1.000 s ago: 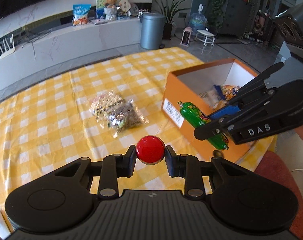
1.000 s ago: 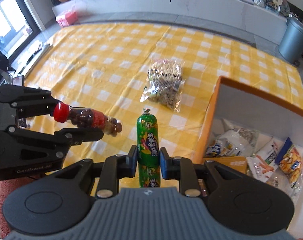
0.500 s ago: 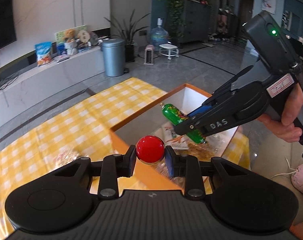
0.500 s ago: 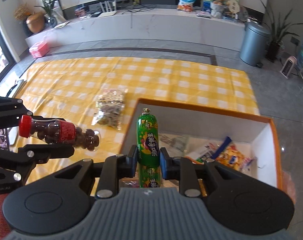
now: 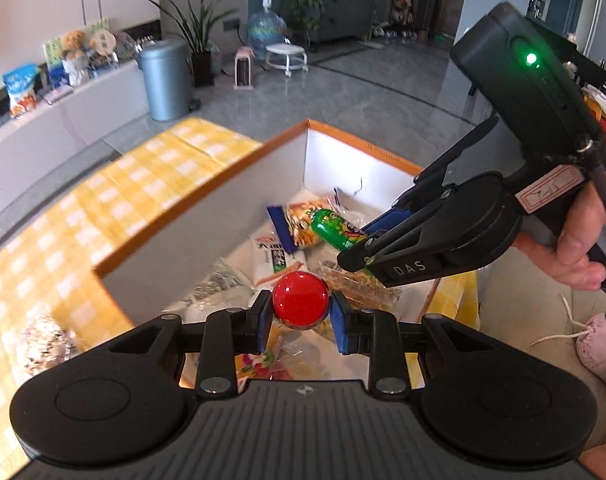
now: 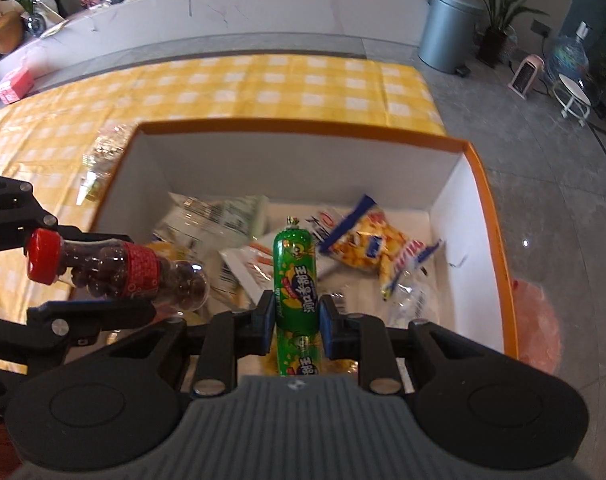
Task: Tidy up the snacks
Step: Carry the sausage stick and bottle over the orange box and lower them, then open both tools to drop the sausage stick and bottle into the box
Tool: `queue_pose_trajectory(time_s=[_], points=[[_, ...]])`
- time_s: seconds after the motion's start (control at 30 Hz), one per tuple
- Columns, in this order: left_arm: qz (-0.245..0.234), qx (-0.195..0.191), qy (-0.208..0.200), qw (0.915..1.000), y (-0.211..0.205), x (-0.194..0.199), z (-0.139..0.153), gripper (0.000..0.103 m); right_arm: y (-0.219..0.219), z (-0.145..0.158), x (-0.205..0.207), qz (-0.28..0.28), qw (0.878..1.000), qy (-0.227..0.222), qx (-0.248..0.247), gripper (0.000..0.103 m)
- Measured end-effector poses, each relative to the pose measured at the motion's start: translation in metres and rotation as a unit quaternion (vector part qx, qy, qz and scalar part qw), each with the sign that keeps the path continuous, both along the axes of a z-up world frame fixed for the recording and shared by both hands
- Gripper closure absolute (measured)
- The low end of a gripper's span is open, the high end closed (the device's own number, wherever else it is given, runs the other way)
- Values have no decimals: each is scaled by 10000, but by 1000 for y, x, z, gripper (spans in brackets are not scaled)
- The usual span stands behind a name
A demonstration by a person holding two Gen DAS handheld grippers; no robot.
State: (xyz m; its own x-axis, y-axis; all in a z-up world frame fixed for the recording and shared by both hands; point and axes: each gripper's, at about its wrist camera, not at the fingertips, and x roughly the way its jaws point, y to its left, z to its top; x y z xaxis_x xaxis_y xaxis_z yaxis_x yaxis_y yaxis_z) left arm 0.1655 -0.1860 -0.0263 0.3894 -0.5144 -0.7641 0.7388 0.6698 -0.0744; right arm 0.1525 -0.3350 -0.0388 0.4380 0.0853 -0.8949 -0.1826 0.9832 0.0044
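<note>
Currently, step in hand: both snacks are held over the open box, ready for release.
Left gripper (image 5: 301, 316): pinching the candy bottle (image 6: 119, 270) at its neck, just below the red cap (image 5: 301, 298); the bottle lies nearly level over the near left corner of the box.
Right gripper (image 6: 295, 322): pinching the green sausage stick (image 6: 295, 276) at mid-length; the stick points forward over the middle of the box.
Box (image 6: 491, 216): orange outside, white inside, open top; it already contains an orange chip bag (image 6: 373, 250) and several white and clear packets.
Procedure, my judgement: I should lower each item close to the packets before spreading the fingers, so nothing bounces out. I should release one side at a time; the two grippers are near each other.
Caution: the round bottle may roll; lay it against the box wall.
Remaining: a clear snack bag (image 6: 103, 152) lies on the table just beside the box's left wall.
Surface: table under a yellow-and-white checked cloth (image 6: 263, 80).
Room: grey tiled floor, a grey bin (image 6: 449, 28), a long white counter, potted plants.
</note>
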Motion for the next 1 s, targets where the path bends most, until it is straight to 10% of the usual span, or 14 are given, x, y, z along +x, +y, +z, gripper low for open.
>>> queue_pose_trajectory(time_s=[1.0], points=[[307,410,679,9964,-26,67,-55,69,-5,-52,49,-182,9982,488,-284,78]])
